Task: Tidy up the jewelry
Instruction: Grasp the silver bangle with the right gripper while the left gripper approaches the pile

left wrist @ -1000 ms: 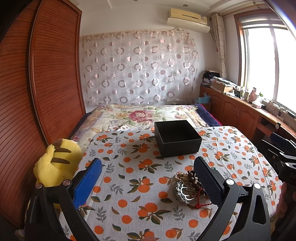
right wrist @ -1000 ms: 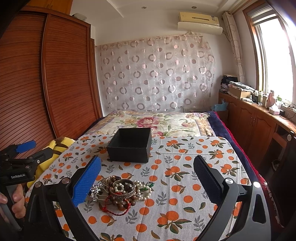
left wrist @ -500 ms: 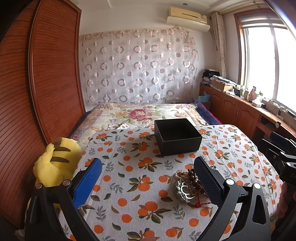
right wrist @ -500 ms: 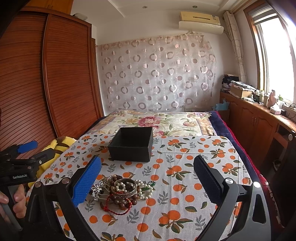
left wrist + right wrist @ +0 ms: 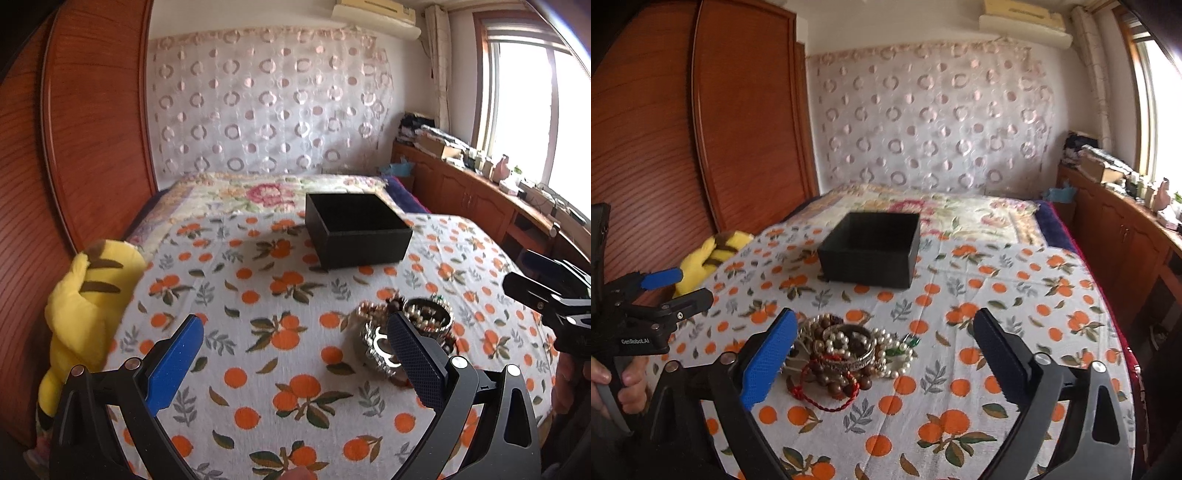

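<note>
A pile of jewelry (image 5: 849, 354) lies on the orange-print cloth (image 5: 997, 302): pearl strands, brown wooden beads, a silver bangle and a red cord. It also shows in the left wrist view (image 5: 406, 328), partly behind the right finger. An open, empty black box (image 5: 871, 249) stands beyond it, also in the left wrist view (image 5: 354, 229). My right gripper (image 5: 882, 328) is open above the cloth, the pile near its left finger. My left gripper (image 5: 295, 332) is open and empty to the left of the pile.
A yellow plush toy (image 5: 88, 295) lies at the cloth's left edge by the wooden wardrobe (image 5: 85, 129). A floral bedspread (image 5: 258, 192) lies behind the box. A wooden cabinet (image 5: 1126, 236) with clutter runs along the right under the window.
Both grippers have moved forward and lower toward the cloth. The jewelry pile and box now look larger and closer. Both stay open.
</note>
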Motion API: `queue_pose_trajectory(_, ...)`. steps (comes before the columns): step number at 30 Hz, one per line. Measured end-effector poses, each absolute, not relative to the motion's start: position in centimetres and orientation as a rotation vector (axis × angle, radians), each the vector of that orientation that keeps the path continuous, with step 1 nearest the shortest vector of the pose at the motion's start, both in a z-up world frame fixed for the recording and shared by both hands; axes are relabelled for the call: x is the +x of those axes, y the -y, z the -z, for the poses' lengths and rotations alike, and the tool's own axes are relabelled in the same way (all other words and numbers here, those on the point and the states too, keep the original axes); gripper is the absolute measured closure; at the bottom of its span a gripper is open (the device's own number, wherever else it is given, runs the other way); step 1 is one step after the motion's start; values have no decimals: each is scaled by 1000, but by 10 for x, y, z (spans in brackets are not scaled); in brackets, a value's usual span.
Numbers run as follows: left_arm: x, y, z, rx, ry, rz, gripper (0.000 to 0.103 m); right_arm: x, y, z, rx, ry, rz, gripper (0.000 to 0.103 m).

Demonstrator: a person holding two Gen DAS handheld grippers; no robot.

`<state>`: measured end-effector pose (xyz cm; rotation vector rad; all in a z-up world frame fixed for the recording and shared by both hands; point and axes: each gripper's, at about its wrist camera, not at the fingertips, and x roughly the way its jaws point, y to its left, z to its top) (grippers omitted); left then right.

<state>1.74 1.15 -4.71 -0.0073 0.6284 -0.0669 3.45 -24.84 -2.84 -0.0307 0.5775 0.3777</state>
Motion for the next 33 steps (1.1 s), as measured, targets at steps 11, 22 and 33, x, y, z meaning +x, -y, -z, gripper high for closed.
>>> queue_pose_trajectory(11, 30, -12, 79, -7, -719, 132, 6, 73, 217, 72, -72, -772, -523, 22)
queue_pose_trajectory(22, 37, -16, 93, -34, -763, 160, 7, 94, 195, 97, -99, -885, -580, 41)
queue_pose_trajectory(33, 37, -6, 96, -66, -782, 237, 7, 68, 239, 73, -57, -803, -519, 42)
